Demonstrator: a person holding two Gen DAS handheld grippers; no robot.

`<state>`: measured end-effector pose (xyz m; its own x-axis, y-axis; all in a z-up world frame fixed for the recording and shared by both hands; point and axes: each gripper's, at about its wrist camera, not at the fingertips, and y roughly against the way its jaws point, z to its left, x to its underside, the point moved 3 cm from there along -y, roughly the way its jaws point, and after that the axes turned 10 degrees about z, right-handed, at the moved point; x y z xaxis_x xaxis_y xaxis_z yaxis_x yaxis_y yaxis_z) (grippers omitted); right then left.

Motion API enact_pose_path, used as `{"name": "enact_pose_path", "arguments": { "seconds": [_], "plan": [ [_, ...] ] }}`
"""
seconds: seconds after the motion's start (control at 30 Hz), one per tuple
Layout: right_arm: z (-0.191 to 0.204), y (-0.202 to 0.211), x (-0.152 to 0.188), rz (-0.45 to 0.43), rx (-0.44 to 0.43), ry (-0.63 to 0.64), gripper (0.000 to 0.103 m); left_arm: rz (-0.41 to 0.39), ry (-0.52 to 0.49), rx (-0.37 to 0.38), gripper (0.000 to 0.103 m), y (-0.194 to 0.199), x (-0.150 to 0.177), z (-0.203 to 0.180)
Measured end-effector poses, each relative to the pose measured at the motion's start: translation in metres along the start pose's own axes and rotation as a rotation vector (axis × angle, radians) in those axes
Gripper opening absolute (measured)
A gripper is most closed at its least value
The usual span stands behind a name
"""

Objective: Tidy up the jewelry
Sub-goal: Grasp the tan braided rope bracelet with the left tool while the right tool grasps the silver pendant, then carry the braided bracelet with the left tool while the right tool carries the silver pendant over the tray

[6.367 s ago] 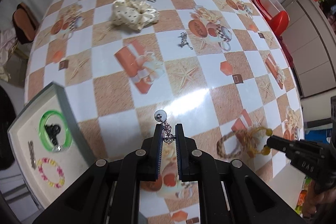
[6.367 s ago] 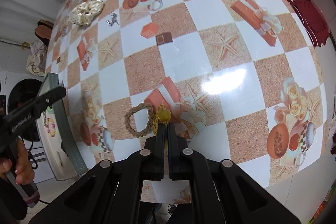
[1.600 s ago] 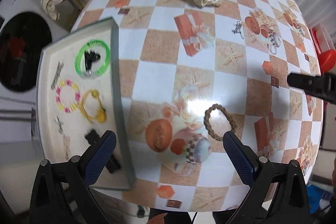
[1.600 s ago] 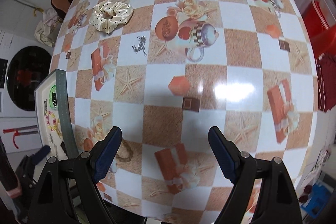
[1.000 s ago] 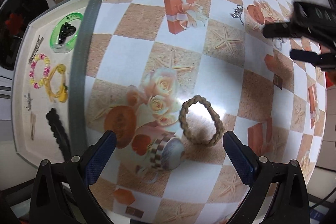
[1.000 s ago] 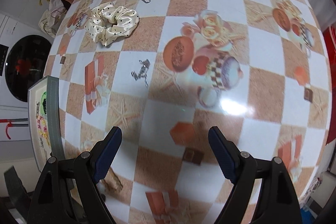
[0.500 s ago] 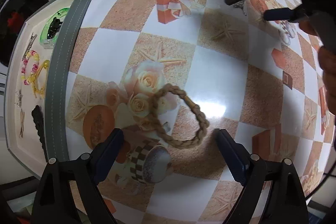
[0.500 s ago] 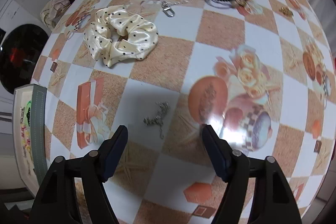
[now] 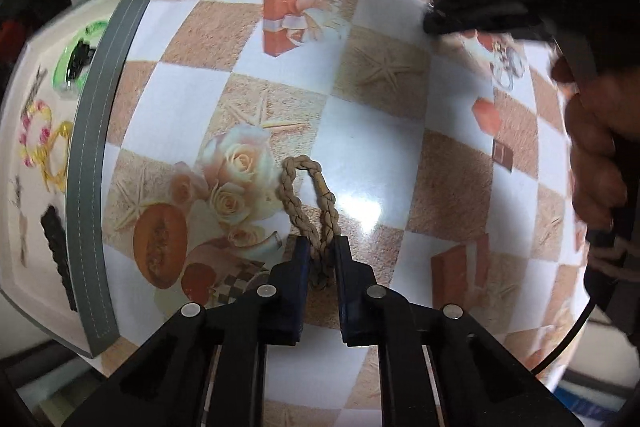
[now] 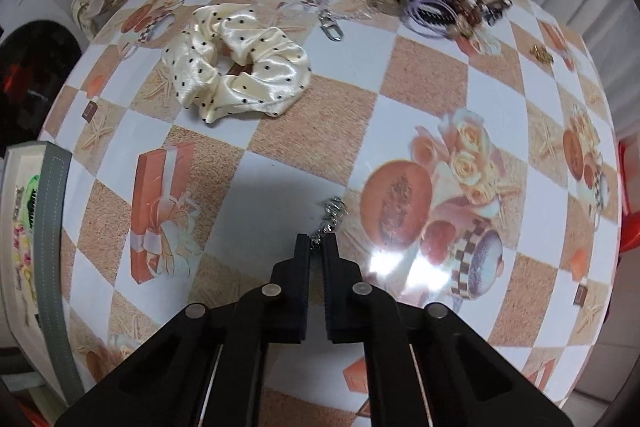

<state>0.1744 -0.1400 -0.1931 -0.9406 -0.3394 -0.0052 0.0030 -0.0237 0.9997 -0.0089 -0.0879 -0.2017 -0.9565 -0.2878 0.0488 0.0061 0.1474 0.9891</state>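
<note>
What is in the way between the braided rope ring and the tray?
Nothing visible. The left gripper has just closed on the braided ring, and only bare tablecloth lies between it and the tray, apart from the tray's raised grey rim.

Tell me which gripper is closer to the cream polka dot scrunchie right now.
Right. The right gripper, pinching a small silver chain, sits a couple of checks from the scrunchie. The left gripper grips the braided band, farther back.
</note>
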Motion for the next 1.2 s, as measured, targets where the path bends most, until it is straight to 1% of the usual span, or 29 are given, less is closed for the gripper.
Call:
{"name": "enact_pose_path", "arguments": {
  "seconds": [0.1, 0.2, 0.3, 0.4, 0.47, 0.6, 0.7, 1.0, 1.2],
  "plan": [
    [-0.011, 0.005, 0.008, 0.015, -0.074, -0.032, 0.005, -0.005, 0.014, 0.051, 0.018, 0.01, 0.001, 0.006],
    [-0.022, 0.012, 0.02, 0.031, -0.129, -0.058, 0.005, -0.014, 0.007, 0.099, 0.018, 0.023, 0.003, 0.011],
    [-0.031, 0.018, 0.035, 0.049, -0.182, -0.09, 0.005, -0.018, -0.001, 0.106, 0.017, 0.034, 0.004, 0.014],
    [-0.038, 0.027, 0.051, 0.063, -0.217, -0.108, 0.005, -0.02, -0.006, 0.108, 0.017, 0.043, 0.0, 0.025],
    [-0.041, 0.03, 0.062, 0.071, -0.235, -0.121, 0.005, -0.021, -0.01, 0.102, 0.018, 0.049, 0.004, 0.038],
    [-0.046, 0.038, 0.074, 0.089, -0.272, -0.151, 0.005, -0.028, -0.014, 0.084, 0.017, 0.058, 0.004, 0.032],
    [-0.047, 0.045, 0.082, 0.09, -0.29, -0.161, 0.005, -0.037, -0.016, 0.073, 0.017, 0.073, 0.004, 0.036],
    [-0.041, 0.063, 0.098, 0.089, -0.342, -0.169, 0.005, -0.074, 0.009, 0.027, 0.017, 0.1, 0.006, 0.056],
    [-0.03, 0.071, 0.103, 0.084, -0.353, -0.165, 0.005, -0.09, 0.013, 0.008, 0.018, 0.112, 0.003, 0.07]
  ]
}}
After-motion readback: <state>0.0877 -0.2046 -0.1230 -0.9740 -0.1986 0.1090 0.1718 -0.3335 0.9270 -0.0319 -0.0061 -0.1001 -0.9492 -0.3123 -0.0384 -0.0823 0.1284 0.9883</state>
